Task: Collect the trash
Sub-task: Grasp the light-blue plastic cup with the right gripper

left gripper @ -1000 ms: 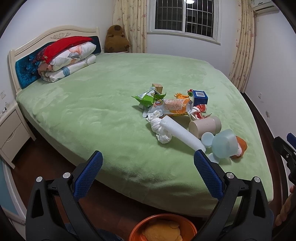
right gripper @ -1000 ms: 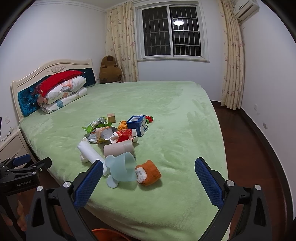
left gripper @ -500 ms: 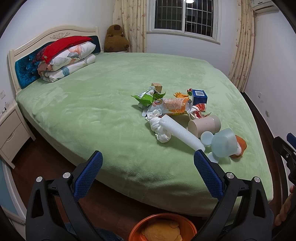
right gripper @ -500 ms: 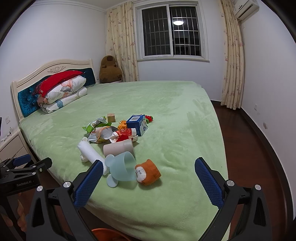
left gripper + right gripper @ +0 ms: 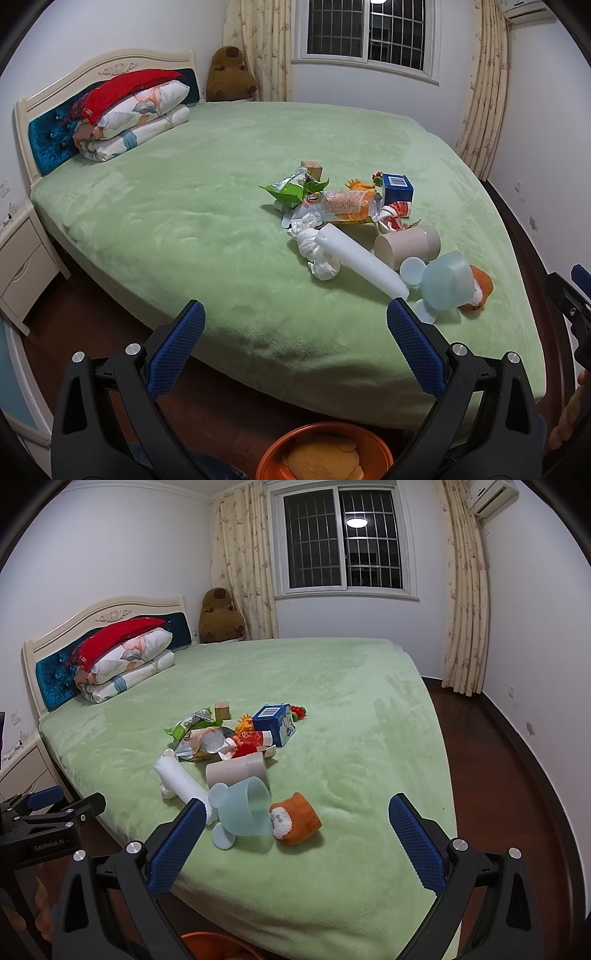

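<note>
Almost nothing has moved since the earlier frames. The left gripper and right gripper hang spread wide and empty at the bottom of each frame. The trash lies mid-frame on the bed; an orange bin sits bottom centre.

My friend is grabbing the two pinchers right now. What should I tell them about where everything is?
Left gripper: jaws open, holding nothing, hanging off the near edge of the bed.
Right gripper: jaws open, holding nothing, by the pile.
Orange bin: on the floor under the left gripper, with something yellowish already in it.
On the bed, all in one pile: green wrapper, orange snack bag, crumpled tissue, white foam tube, beige cup, blue cup and blue box.
Done: nothing picked from the pile that I can tell.
Left: grab the trash pieces and drop them in the bin.
</note>
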The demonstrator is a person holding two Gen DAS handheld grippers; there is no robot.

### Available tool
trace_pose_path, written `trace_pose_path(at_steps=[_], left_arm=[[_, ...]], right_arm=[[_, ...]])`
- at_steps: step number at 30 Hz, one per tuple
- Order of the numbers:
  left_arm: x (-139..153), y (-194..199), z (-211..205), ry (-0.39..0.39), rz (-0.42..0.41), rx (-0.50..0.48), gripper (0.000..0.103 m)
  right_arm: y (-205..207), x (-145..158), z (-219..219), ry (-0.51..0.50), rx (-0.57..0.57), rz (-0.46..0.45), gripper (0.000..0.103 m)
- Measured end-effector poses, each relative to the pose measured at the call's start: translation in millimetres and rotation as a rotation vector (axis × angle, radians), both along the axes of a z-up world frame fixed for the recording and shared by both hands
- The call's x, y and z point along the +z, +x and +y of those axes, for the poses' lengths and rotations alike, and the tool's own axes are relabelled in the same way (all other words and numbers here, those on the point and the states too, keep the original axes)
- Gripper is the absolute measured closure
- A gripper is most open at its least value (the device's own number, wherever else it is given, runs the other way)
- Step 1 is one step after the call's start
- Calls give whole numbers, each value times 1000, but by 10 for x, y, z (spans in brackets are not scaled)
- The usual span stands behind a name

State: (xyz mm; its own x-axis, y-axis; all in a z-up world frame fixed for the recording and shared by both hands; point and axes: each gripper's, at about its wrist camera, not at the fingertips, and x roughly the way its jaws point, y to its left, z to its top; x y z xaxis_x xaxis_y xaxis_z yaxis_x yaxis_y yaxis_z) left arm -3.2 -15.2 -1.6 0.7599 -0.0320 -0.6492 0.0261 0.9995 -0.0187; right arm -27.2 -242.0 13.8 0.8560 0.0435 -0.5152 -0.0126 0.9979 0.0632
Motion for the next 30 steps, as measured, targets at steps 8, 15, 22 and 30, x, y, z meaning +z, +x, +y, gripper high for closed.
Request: trace_pose_path(at_steps=[8,15,22,30], left_arm=[[-29,7,42,1,10,7,7],[-78,15,213,-9,31,42,7],[-81,7,356,-19,39,73,7],[-86,8,407,-27,48,82,7]], right_arm=[[100,-121,102,-22,62,27,6],[591,-420,265,32,244,139,7],[1001,-614,374,51,303,210,20],[1124,-746,396,159,381,309,91]])
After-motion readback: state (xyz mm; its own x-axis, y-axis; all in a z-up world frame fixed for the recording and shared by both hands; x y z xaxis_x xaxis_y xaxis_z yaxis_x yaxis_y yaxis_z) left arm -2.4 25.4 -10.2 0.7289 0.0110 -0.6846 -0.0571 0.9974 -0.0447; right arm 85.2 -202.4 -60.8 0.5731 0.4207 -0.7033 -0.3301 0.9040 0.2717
